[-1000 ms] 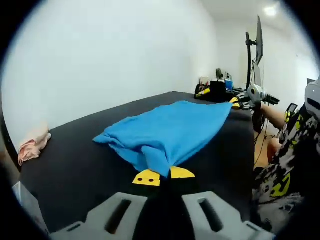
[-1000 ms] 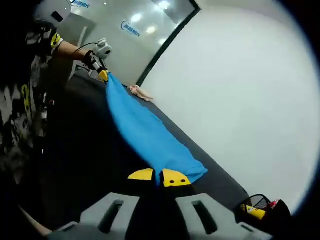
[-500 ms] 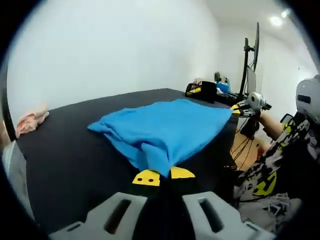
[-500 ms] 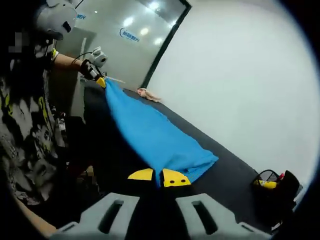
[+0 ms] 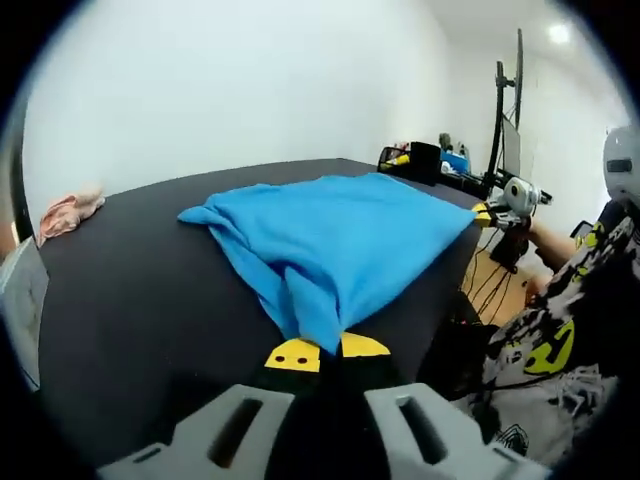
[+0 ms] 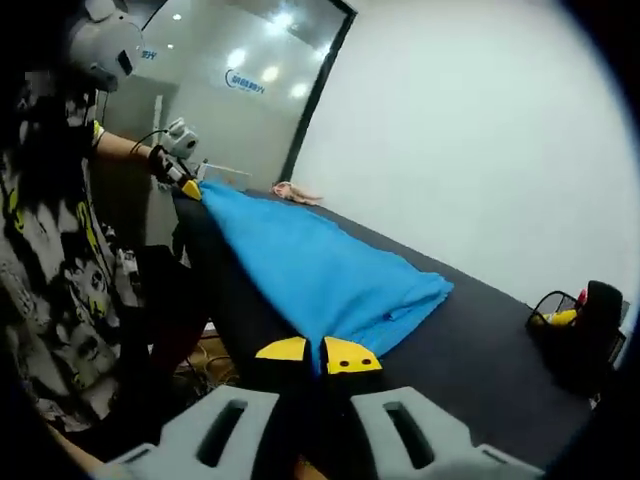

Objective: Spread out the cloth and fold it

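While the blue cloth (image 5: pixel 345 235) lies spread over the black surface (image 5: pixel 130 300), its long axis runs along the near edge, from one tool to the other. In the left gripper view, the left tool (image 5: pixel 326 351) has its yellow-tipped jaws closed on one corner, and the fabric bunches into a narrow fold there before widening out. The right tool (image 5: pixel 483 213) pinches the far corner at the surface's edge. In the right gripper view, the right tool (image 6: pixel 320 354) grips its corner with jaws together, and the cloth (image 6: pixel 310 265) stretches away to the left tool (image 6: pixel 188 188). A pink rag (image 5: pixel 68 209) lies well apart.
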Available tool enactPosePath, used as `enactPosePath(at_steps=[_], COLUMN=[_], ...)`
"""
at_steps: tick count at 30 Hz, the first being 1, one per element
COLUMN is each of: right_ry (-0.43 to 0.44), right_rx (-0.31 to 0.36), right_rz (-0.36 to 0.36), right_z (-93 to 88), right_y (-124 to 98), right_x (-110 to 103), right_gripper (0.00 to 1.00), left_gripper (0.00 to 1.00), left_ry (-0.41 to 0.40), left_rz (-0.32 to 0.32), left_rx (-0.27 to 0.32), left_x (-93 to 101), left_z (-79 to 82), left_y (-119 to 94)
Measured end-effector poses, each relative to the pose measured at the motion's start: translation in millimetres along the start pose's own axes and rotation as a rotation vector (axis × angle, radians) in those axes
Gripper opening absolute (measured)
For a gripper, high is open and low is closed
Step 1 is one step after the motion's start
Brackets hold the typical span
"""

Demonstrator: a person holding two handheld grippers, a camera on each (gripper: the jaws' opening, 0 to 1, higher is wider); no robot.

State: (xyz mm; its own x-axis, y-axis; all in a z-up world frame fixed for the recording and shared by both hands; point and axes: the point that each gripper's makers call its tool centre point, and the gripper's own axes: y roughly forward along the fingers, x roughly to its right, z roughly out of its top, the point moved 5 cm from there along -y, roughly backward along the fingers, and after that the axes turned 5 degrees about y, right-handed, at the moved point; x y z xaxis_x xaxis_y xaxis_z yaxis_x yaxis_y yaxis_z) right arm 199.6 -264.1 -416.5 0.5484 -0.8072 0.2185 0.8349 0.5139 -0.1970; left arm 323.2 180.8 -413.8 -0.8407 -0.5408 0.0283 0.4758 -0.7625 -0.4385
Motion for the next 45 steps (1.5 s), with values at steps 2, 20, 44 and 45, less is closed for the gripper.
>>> enactPosePath(at_steps=[2, 20, 44, 45], right_ry=[-0.003, 0.858, 0.965, 0.981], right_rx=[0.002, 0.215, 0.162, 0.17], right_rz=[-0.003, -0.401, -0.659, -0.66], right_z=[0.4, 12.4, 5.7, 8.8], right_y=[0.2, -48.2, 14.1, 16.5], right_x=[-0.4, 3.6, -7.7, -7.4], right_gripper=[0.03, 0.35, 0.05, 0.05], left_gripper=[0.01, 0.19, 0.18, 0.18], left_ry=[0.003, -0.218, -0.274, -0.28], left_rz=[0.001, 0.042, -0.064, -0.06], left_rx=[0.015, 0.321, 0.438, 0.439], left_x=[1.6, -62.0, -96.7, -98.3], left_z=[-0.3, 32.5, 33.6, 31.3], left_y=[0.2, -35.7, -33.3, -34.4])
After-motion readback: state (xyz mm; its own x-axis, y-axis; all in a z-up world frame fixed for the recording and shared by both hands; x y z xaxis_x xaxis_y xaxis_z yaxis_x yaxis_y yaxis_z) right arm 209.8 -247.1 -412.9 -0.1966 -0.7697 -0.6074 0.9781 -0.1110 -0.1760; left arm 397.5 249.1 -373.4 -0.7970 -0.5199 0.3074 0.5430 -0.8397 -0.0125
